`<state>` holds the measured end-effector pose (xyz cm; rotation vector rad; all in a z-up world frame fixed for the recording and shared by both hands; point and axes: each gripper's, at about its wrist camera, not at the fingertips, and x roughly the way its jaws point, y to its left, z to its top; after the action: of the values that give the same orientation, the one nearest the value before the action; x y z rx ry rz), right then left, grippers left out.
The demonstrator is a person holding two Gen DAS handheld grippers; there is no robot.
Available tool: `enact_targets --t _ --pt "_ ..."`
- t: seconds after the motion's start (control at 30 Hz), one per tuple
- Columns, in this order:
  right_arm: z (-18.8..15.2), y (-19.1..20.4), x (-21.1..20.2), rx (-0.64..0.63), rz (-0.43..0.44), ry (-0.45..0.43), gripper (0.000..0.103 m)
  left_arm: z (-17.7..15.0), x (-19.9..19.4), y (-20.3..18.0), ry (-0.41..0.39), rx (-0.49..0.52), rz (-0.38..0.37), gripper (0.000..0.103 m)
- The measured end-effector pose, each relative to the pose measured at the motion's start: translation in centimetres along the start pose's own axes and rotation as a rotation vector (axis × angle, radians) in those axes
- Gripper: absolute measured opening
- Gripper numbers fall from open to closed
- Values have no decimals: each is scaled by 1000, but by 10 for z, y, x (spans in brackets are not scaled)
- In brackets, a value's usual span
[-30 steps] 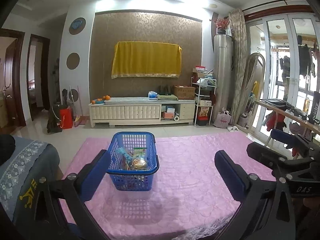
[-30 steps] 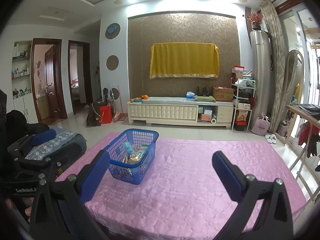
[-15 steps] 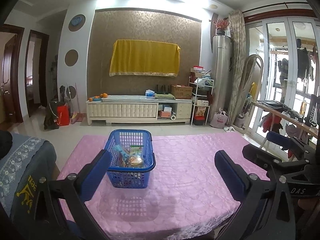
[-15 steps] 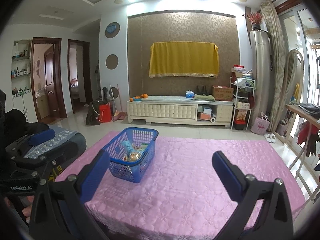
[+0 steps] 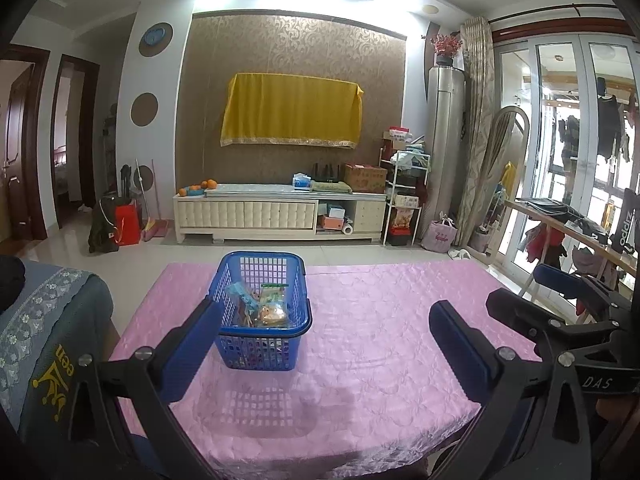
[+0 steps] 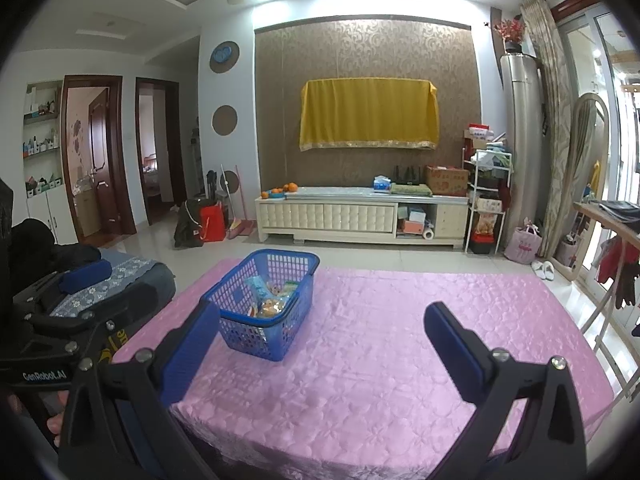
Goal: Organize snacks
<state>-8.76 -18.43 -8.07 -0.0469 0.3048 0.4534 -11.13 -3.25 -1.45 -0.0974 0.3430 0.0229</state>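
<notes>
A blue plastic basket [image 5: 262, 354] stands on the pink-clothed table [image 5: 380, 360], left of centre, with several snack packets [image 5: 262, 310] inside. In the right wrist view the same basket [image 6: 256, 338] and its snacks [image 6: 272, 300] sit at the table's left side. My left gripper [image 5: 324, 340] is open, held back over the near table edge, nothing between its blue pads. My right gripper [image 6: 320, 344] is likewise open and empty, near the front edge. Each gripper shows at the edge of the other's view: the right one [image 5: 568, 292], the left one [image 6: 80, 280].
A covered chair or sofa arm [image 5: 44, 328] stands to the left of the table. Beyond the table are tiled floor, a white TV cabinet [image 5: 280, 216], a shelf rack [image 5: 404, 200] and a drying rack [image 5: 568, 232] at right.
Both grippers have drawn back and risen slightly, so the basket looks a little farther away. Their jaws stay open. The basket and snacks have not moved.
</notes>
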Motion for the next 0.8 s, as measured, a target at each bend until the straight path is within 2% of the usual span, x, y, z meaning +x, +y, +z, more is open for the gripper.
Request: enact_targets --t 0.8 --pt "-3 1 -1 8 1 9 103 0 -7 -2 13 -6 -11 103"
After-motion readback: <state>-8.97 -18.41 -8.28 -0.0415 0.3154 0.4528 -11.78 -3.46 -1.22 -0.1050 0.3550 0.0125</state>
